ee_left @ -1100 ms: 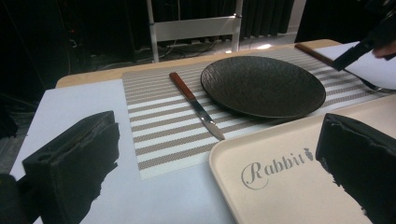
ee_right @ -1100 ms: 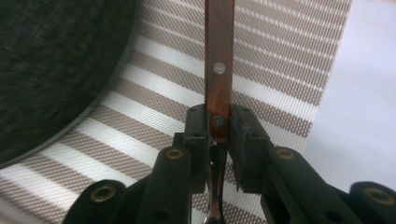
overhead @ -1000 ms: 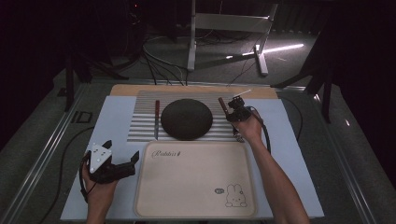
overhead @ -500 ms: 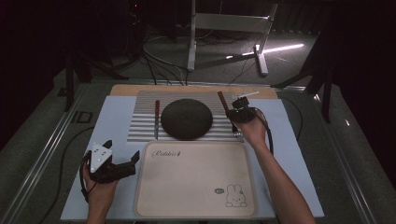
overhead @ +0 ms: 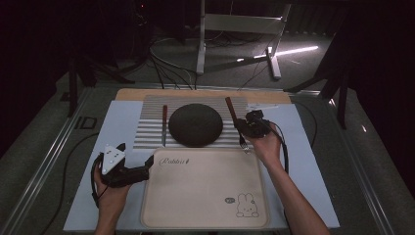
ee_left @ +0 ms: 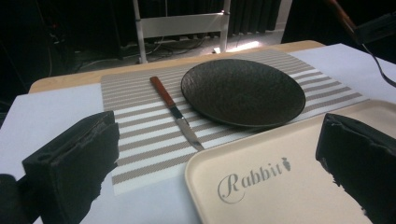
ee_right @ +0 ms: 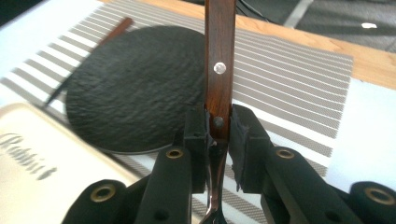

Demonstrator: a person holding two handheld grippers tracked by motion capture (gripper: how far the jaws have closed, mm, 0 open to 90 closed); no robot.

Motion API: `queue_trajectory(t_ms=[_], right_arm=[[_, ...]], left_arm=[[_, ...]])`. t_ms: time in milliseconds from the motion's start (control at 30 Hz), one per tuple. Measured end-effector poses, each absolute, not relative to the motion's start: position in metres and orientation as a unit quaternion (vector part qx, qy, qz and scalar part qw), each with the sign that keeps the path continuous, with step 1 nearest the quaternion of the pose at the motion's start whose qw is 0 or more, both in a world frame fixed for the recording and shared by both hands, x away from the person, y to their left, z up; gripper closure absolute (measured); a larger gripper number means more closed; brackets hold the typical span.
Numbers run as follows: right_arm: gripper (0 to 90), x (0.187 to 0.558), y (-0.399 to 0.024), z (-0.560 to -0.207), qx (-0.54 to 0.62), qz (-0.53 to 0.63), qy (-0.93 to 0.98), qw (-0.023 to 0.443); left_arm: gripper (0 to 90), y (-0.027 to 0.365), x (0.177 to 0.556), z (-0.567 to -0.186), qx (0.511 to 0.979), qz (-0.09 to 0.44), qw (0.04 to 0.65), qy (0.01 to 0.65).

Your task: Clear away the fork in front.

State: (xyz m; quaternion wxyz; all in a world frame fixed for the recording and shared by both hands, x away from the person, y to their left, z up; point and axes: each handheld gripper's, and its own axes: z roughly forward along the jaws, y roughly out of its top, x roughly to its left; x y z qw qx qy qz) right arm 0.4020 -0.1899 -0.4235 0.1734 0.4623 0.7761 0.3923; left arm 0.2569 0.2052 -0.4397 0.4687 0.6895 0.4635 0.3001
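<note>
On pale blue table cover (overhead: 122,122): striped placemat (overhead: 151,127); dark room behind.

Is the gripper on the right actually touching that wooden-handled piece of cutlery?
Touching. In the right gripper view, the right gripper has both black pads pressed flat against the sides of the wooden handle, with no gap either side; the metal end hangs down between the jaws.

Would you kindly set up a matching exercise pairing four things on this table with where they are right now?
1. plate
2. knife
3. fork
4. tray

a. clamped in the right gripper
b. nearest the person, printed with a rabbit
c. on the striped mat, left of the plate
d. middle of the mat

Pairs: 1-d, 2-c, 3-a, 4-b
</note>
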Motion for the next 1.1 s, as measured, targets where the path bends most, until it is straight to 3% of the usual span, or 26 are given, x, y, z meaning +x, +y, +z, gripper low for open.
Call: queue_trajectory(t_ms=[1100], right_arm=[[78.2, 0.318, -0.132, -0.425, 0.366, 0.478, 0.786, 0.139]], left_arm=[[3.4, 0.134, 0.293, -0.41, 0.718, 0.254, 0.479, 0.435]])
